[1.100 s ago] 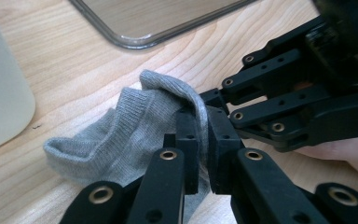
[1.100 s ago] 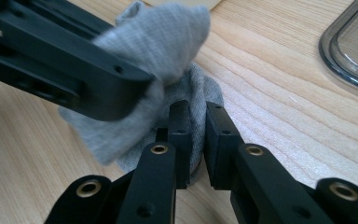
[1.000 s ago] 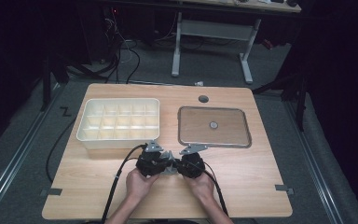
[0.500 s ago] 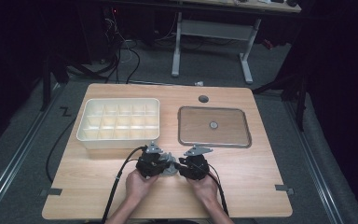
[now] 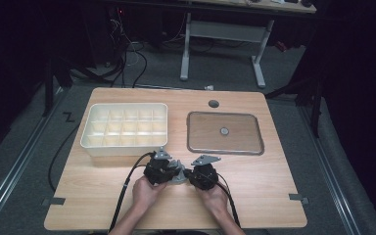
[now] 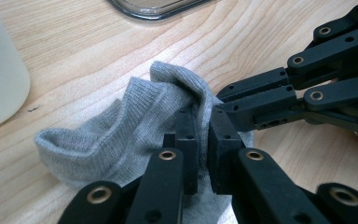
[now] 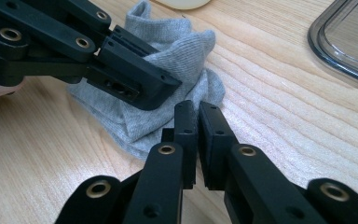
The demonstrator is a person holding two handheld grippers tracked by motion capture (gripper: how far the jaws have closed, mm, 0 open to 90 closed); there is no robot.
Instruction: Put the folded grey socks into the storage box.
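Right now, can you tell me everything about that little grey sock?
The small grey ribbed knit sock lies crumpled on the pale wooden table, between the cream compartment box and the person. Its cuff edge stands up in folds. The left gripper is shut on a fold; the right gripper is shut at its edge.

This is a lab or test room set up for recording, not a home. A plain wooden table [image 5: 254, 196] stands on grey carpet, with metal rails [image 5: 14, 166] running along the floor on both sides. Behind it, a height-adjustable desk frame [image 5: 225, 44] stands in a dark, unlit background, and loose cables [image 5: 127, 54] lie tangled on the floor. Tape marks [image 5: 54, 201] sit near the table's front corners. Only the table itself is lit.
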